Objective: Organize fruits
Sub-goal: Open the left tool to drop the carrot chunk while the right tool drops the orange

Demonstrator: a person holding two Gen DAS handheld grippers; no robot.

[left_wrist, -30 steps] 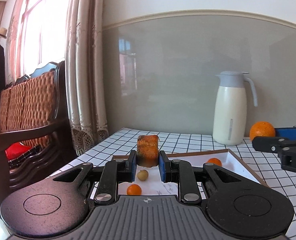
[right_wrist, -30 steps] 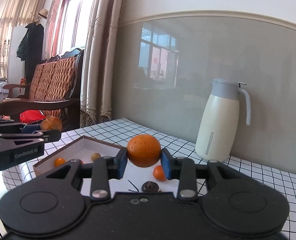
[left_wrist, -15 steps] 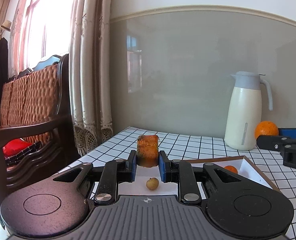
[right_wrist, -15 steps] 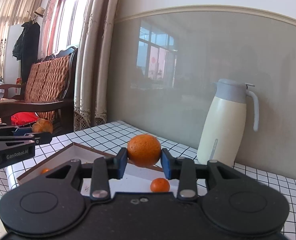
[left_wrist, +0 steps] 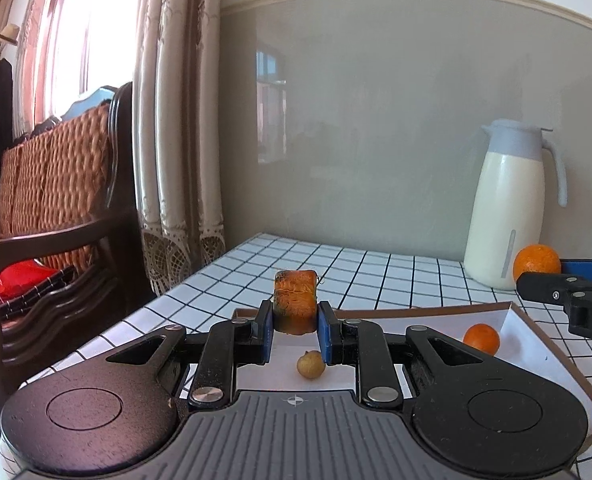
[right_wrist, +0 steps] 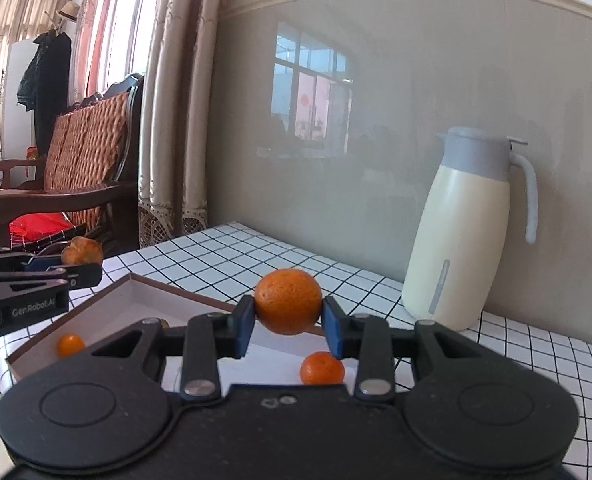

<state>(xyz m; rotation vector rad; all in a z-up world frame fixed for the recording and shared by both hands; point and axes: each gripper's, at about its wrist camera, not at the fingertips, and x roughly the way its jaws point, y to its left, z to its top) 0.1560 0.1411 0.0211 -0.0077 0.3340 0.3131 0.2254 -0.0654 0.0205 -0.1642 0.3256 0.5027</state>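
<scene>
Longan (left_wrist: 311, 365) left view only, second kumquat (right_wrist: 70, 345) right view

Cream thermos jug (left_wrist: 505, 208) with grey lid upright on the checked tablecloth (left_wrist: 375, 276) against the grey wall panel (right_wrist: 375, 120), lace-edged curtains (left_wrist: 176, 120), wooden wicker-backed bench (left_wrist: 56, 184), hat (right_wrist: 67, 11) and dark coat (right_wrist: 46, 80) hanging beyond

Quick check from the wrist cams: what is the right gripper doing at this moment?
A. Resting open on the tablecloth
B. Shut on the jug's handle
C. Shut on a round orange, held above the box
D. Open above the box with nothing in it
C: the right gripper has its blue pads pressed on both sides of the round orange, held above the open box.
</scene>
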